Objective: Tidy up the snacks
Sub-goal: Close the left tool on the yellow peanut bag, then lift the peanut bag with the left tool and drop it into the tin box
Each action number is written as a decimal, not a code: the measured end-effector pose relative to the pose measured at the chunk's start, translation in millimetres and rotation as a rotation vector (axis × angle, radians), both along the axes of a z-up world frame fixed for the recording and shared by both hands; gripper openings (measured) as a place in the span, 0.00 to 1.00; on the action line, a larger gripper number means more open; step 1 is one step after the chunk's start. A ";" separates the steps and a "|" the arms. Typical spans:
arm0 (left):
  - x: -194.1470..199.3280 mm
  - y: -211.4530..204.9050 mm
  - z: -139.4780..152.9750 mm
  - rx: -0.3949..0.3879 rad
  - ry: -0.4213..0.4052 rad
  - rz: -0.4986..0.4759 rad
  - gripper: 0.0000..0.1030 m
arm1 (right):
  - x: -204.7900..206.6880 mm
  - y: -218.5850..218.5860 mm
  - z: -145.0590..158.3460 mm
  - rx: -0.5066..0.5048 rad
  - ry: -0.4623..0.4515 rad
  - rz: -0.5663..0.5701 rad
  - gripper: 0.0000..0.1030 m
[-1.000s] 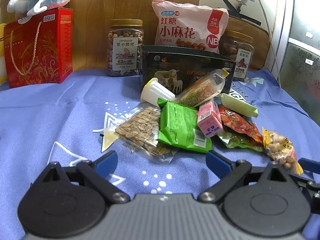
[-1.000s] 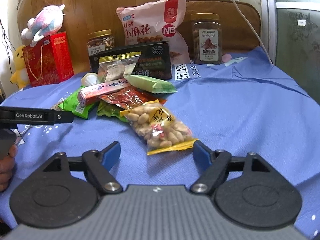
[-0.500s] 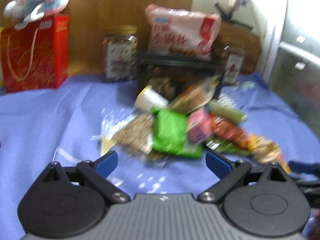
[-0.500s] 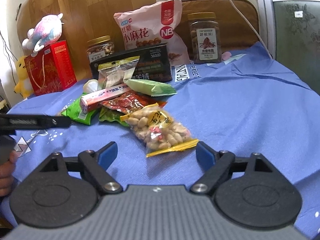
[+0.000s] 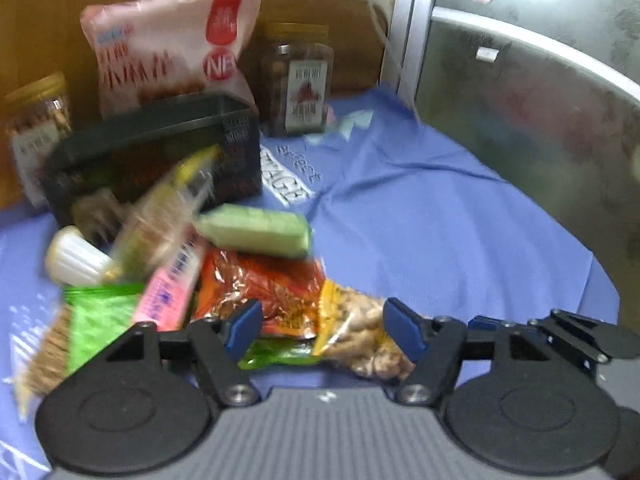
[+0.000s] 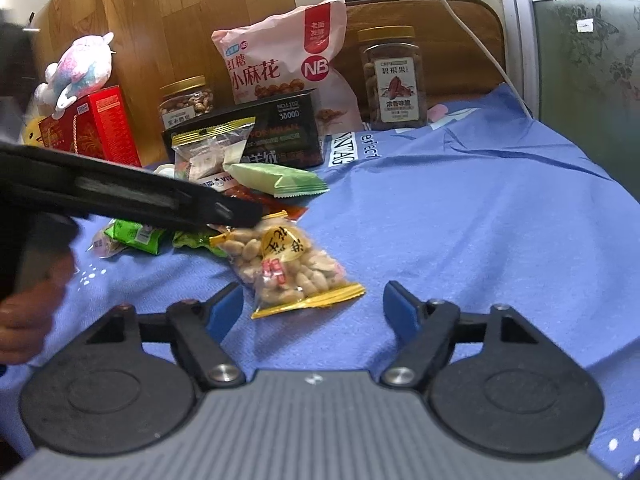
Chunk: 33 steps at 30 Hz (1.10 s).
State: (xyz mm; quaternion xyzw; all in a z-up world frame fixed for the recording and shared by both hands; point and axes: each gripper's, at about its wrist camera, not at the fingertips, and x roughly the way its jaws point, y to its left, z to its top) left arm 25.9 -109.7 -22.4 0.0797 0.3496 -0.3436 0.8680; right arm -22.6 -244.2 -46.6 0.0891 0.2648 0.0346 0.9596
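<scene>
Your left gripper [image 5: 322, 330] hangs over the near edge of the snack pile on the blue cloth-covered bed [image 6: 460, 220]. Its fingers have just been closing and now stand half-wide, with nothing pressed between them. The clear, yellow-edged bag of peanuts [image 6: 290, 266] lies flat on the cloth at the pile's near right corner, just ahead of those fingers. In the left wrist view the same bag [image 5: 360, 332] shows between the blue pads but below them, not gripped.

Your right gripper [image 6: 314, 310] hovers just short of the bag's yellow sealed end. Its fingers have also been closing a little, yet stand fairly wide and hold nothing.

Behind the peanuts sit a crinkled red foil packet [image 5: 260, 288], a pale green wrapped bar [image 6: 280, 180] and a pink carton [image 5: 172, 284], all overlapping. A black box [image 6: 248, 136] stands further back.

The peanut bag looks light and loose, its film likely slippery, and the nuts will shift under pressure. I would pinch the flat crimped seal at the yellow end, or straddle the narrow waist, not the bulging middle. Squeeze gently, since hard pressure could crack nuts or pop the seal. Lifting it may drag the red packet, which touches its far end.
</scene>
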 end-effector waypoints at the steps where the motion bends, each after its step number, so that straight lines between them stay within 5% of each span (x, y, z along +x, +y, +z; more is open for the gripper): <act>1: -0.8 -4.0 -1.1 0.005 -0.009 0.002 0.65 | -0.4 0.2 -0.3 -0.012 -0.002 0.002 0.69; 5: -6.0 -6.8 -4.2 0.002 0.044 -0.038 0.43 | -1.6 0.3 -0.6 -0.019 -0.010 0.031 0.51; 12: -34.1 9.3 -5.2 0.023 0.018 -0.037 0.33 | -5.2 5.5 1.9 -0.040 -0.025 0.076 0.39; 19: -48.8 62.1 -5.1 -0.024 0.105 -0.007 0.29 | -13.7 27.8 11.6 -0.041 -0.078 0.220 0.39; 25: -48.8 89.0 0.4 -0.049 0.088 0.060 0.34 | -10.1 37.1 11.8 -0.098 -0.073 0.216 0.61; 33: -20.1 69.2 -8.3 -0.090 0.206 0.017 0.34 | -6.4 25.7 2.3 -0.097 -0.022 0.152 0.64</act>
